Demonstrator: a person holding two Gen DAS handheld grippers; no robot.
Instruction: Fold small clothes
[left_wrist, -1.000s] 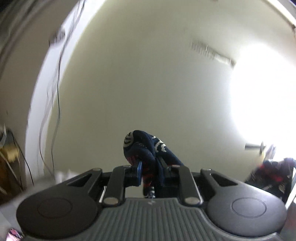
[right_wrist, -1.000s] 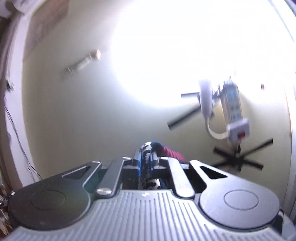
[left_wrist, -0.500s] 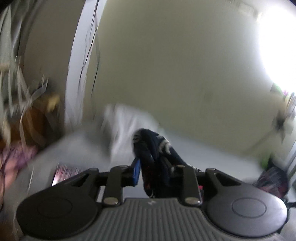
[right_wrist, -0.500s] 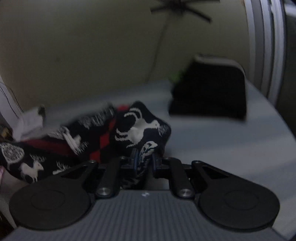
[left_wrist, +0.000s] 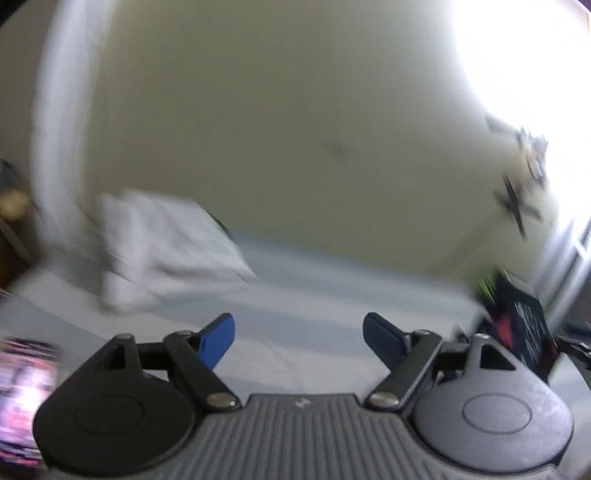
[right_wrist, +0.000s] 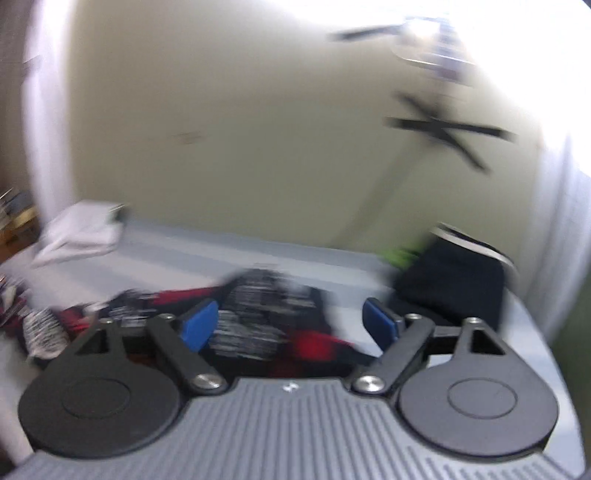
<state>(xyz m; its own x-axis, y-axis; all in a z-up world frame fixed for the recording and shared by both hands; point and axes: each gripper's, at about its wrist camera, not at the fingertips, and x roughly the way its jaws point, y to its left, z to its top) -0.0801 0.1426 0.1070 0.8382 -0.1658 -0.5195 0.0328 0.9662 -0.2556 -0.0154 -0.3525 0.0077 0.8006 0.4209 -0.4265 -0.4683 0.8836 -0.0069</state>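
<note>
A dark navy garment with white reindeer patterns and red patches (right_wrist: 258, 317) lies spread on the light grey bed surface (right_wrist: 207, 258), blurred by motion. My right gripper (right_wrist: 288, 325) is open and empty just above and in front of it. My left gripper (left_wrist: 299, 339) is open and empty over bare grey bed surface (left_wrist: 314, 288). A dark patterned cloth (left_wrist: 524, 325) shows at the right edge of the left wrist view.
A white folded cloth (left_wrist: 162, 240) lies at the back left, also in the right wrist view (right_wrist: 81, 232). A black folded pile (right_wrist: 454, 280) with a green item (right_wrist: 400, 255) sits at the back right. A cream wall stands behind the bed.
Both grippers let go of the patterned garment and opened. It now lies on the bed. Both cameras tilted down from the ceiling toward the bed.
</note>
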